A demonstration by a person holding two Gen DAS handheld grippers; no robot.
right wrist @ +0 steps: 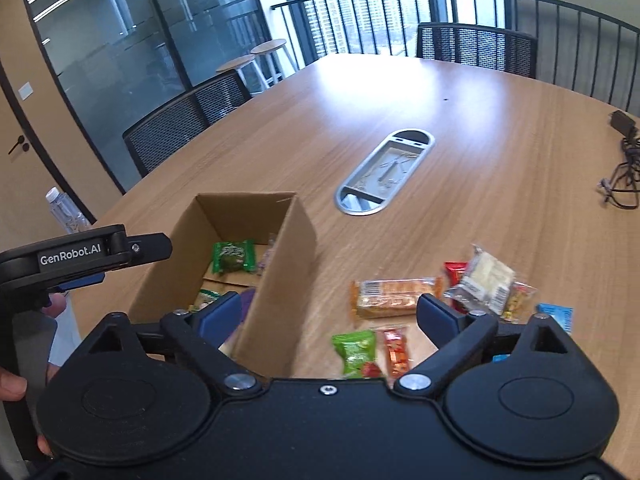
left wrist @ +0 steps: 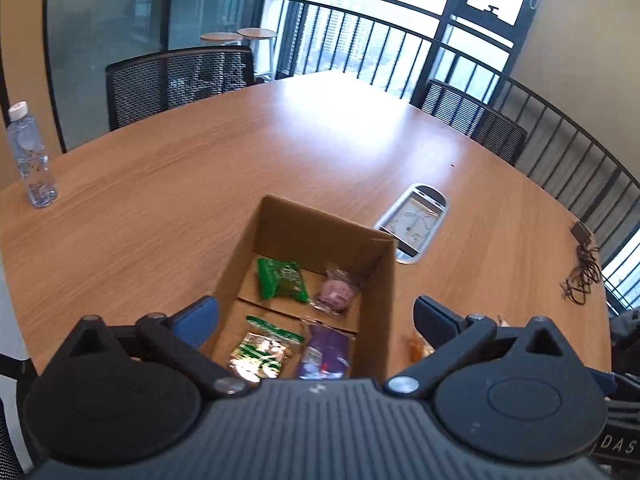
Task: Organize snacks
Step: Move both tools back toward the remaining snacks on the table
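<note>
An open cardboard box [left wrist: 384, 280] stands on the wooden table and also shows in the right wrist view [right wrist: 280, 272]. Inside lie a green packet [left wrist: 282, 280], a pink wrapped snack [left wrist: 338, 292], a green-and-gold packet [left wrist: 262, 354] and a purple packet [left wrist: 326, 354]. My left gripper [left wrist: 316, 314] is open and empty above the box's near end. My right gripper [right wrist: 330, 314] is open and empty above the table right of the box. Loose snacks lie there: an orange bar [right wrist: 394, 296], a green packet [right wrist: 356, 354], a small orange-red packet [right wrist: 396, 354], a white wrapped snack [right wrist: 486, 280].
A water bottle [left wrist: 30, 156] stands at the table's left edge. A metal cable port [right wrist: 384, 170] is set into the table beyond the box. Black cables [right wrist: 622, 168] lie at the far right. Mesh chairs [left wrist: 180, 80] surround the table. The left gripper's body [right wrist: 80, 258] hangs left of the box.
</note>
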